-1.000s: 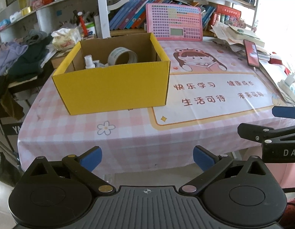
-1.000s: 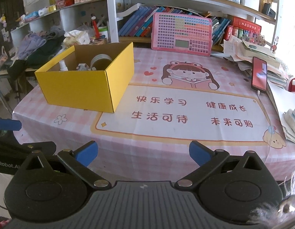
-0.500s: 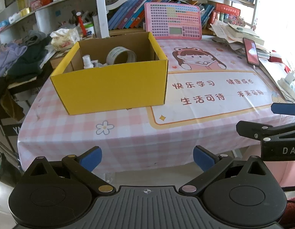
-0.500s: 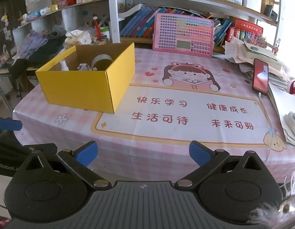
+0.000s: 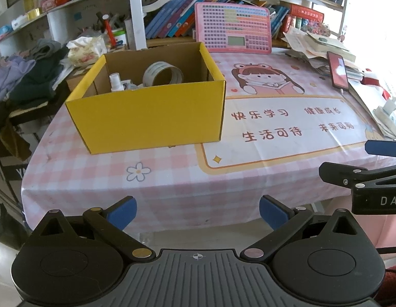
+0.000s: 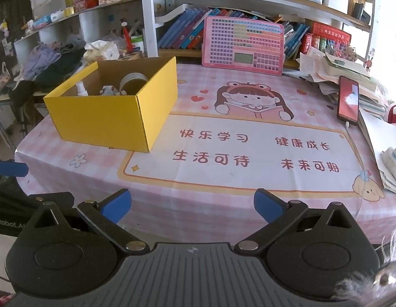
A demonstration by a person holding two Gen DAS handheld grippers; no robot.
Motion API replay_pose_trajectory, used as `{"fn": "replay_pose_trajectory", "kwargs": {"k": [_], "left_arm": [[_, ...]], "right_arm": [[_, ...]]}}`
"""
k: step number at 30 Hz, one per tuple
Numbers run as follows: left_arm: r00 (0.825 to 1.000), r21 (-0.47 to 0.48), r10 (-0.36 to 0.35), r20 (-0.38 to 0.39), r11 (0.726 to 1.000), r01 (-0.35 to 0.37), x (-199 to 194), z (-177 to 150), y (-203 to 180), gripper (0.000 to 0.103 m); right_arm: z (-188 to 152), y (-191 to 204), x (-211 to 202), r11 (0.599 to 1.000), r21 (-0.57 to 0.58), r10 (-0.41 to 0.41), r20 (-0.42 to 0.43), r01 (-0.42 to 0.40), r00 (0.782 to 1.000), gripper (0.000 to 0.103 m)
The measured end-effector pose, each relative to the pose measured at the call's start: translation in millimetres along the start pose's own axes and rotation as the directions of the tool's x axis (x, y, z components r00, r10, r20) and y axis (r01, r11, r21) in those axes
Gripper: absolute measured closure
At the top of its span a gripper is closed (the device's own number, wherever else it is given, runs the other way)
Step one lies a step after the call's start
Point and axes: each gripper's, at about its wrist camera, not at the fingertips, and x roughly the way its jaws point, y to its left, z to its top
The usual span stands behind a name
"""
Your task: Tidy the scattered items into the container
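Note:
A yellow cardboard box (image 5: 149, 117) stands on the left part of the table; it also shows in the right wrist view (image 6: 106, 120). Inside it lie a roll of tape (image 5: 162, 74), a small white spray bottle (image 5: 115, 83) and some small items. My left gripper (image 5: 198, 212) is open and empty, held back beyond the table's front edge. My right gripper (image 6: 192, 204) is open and empty, also off the front edge. The right gripper's side shows at the right of the left wrist view (image 5: 372, 168).
A pink checked cloth with a cartoon mat (image 6: 239, 151) covers the table. A pink keyboard toy (image 6: 242, 44) leans at the back. A red phone (image 6: 348, 101) lies on a paper pile at the right. Shelves of books (image 5: 177, 20) and clothes (image 5: 26, 76) stand behind.
Both grippers have shifted only slightly; the view has tilted a little. The grippers stay open and empty, and nothing on the table has moved.

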Motion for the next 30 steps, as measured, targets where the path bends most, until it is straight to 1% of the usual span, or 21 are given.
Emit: {"fn": "replay_pose_trajectory", "kwargs": {"k": [10,30], "left_arm": [[1.0,-0.008,-0.003,-0.02,1.0,0.003,3.1,0.3,-0.2,0.0],[1.0,-0.012,-0.006,-0.022,1.0,0.006,6.4,2.0,-1.8,0.0]], "right_arm": [[1.2,-3.2,1.9,1.0,0.003,0.007,-0.001,-0.007,1.0,0.0],[1.5,-7.4,8.6,1.0,0.008,0.017,-0.012,-0.017,1.0,0.0]]}}
